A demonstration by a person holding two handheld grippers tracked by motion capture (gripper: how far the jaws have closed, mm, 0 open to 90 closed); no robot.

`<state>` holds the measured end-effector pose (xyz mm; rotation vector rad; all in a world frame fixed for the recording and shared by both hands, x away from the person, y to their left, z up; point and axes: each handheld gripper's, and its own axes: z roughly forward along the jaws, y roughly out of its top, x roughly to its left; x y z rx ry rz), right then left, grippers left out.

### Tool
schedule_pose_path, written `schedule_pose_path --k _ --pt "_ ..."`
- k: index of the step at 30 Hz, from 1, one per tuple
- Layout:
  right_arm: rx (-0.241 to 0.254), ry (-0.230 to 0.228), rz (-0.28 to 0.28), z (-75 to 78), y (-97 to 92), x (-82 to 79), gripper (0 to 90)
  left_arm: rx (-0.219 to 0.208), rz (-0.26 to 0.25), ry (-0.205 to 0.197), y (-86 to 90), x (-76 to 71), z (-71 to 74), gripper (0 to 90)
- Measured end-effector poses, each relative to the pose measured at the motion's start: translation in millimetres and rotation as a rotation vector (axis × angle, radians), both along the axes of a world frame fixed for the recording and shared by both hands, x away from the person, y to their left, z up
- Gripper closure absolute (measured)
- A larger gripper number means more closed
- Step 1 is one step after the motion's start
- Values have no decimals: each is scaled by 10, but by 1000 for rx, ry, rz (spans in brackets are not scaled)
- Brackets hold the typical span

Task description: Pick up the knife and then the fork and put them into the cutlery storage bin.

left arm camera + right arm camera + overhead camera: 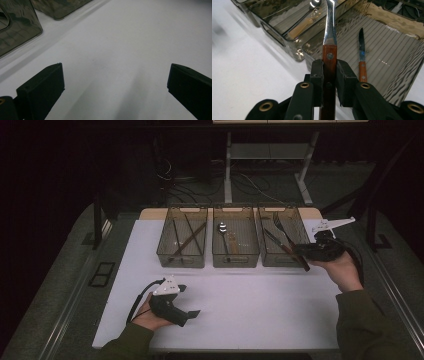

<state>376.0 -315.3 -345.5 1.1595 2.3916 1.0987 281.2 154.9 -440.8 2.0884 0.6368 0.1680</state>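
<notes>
White tabletop [240, 305] in a dark room, with three smoky see-through plastic bins [235, 243] lined up at the back. Right gripper [329, 75] is clamped tight on the wooden handle of a steel fork [329, 37], held over the rightmost bin, where a wood-handled knife [361, 52] lies (looks like a steak knife, hard to tell). Left gripper [115, 85] sits low over bare table, jaws wide apart, nothing between them.
</notes>
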Motion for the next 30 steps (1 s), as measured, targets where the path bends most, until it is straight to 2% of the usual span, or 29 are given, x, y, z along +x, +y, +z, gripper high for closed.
schedule_pose_path --k 12,16,23,30 --pt "-24 -10 -36 103 -39 258 770 -1 -1 -1 2 0 2 6" --pt "-18 -20 -50 111 -71 348 770 -2 -3 0 2 0 3 6" --pt "-23 -25 -78 93 -101 483 769 -2 -3 0 1 -1 2 6" --pt "-33 -19 -114 13 -121 631 769 -3 -4 0 -1 -2 2 6"
